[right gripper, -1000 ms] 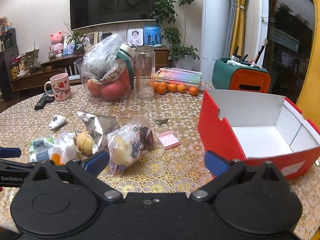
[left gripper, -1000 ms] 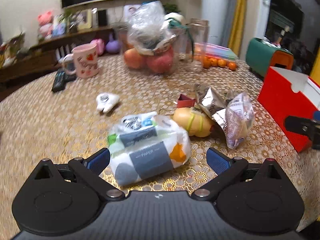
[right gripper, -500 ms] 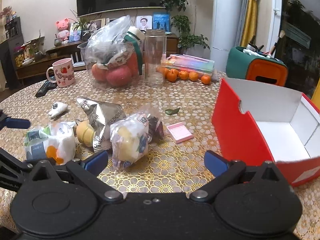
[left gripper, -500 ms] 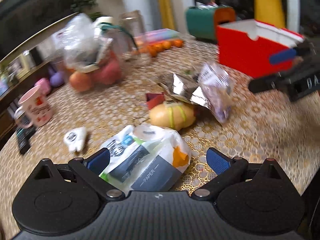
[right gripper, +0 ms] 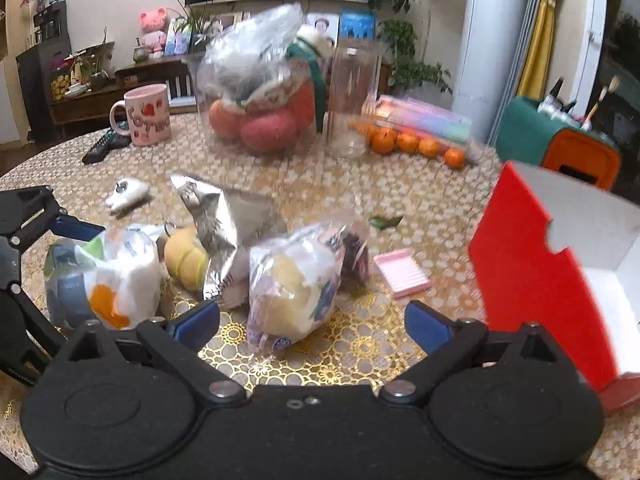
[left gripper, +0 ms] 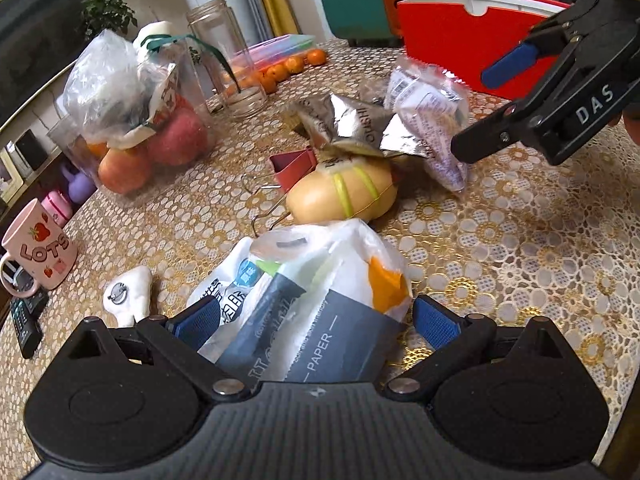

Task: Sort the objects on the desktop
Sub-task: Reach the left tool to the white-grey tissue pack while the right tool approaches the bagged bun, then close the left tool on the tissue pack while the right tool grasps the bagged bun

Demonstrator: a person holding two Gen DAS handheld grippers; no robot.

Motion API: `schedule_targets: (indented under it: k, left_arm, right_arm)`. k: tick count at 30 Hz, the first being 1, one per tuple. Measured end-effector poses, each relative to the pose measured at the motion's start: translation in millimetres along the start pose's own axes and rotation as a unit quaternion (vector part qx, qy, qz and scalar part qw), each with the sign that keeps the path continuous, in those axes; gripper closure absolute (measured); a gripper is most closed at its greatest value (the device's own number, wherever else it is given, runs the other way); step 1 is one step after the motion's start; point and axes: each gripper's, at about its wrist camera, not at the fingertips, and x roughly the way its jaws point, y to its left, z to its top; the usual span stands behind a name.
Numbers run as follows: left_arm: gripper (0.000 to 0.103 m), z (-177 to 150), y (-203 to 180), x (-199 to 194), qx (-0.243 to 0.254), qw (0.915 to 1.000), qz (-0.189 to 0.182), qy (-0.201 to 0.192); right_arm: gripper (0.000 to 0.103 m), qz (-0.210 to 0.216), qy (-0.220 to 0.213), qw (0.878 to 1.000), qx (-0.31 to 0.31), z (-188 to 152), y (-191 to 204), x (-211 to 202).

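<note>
Table (left gripper: 520, 240) under gold lace spreads beneath both your claws. Ahead and right of your right gripper (right gripper: 312, 320) stands the red box (right gripper: 532, 280). Your left gripper (left gripper: 316, 320) is spread wide, the tissue pack (left gripper: 312, 300) between its fingers. Your right one gapes wide too, the clear snack bag (right gripper: 296, 280) just ahead between its tips.

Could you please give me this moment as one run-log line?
left gripper: open, straddling tissue pack | right gripper: open, straddling clear snack bag | red box: open
</note>
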Motion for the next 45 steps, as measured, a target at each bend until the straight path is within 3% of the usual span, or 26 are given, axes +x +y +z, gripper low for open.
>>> schedule_targets:
  k: [10, 19, 27, 45]
  left_arm:
    - [0.002, 0, 10, 3, -0.048, 0.9985, -0.028, -0.002]
    - [0.017, 1, 14, -3, -0.086, 0.9958, -0.028, 0.01]
    - [0.033, 3, 10, -8, -0.106, 0.9942, -0.011, 0.014]
    - [0.061, 4, -3, -22, -0.196, 0.9798, 0.025, 0.029]
  right_arm:
    - [0.013, 0.003, 0.001, 1.0, -0.017, 0, 1, 21]
    - [0.026, 0.015, -0.003, 1.0, -0.022, 3, 1, 25]
    - [0.051, 0.038, -0.006, 0.999, -0.029, 4, 3, 24]
    - [0.058, 0.044, -0.001, 0.999, 0.011, -20, -25, -15]
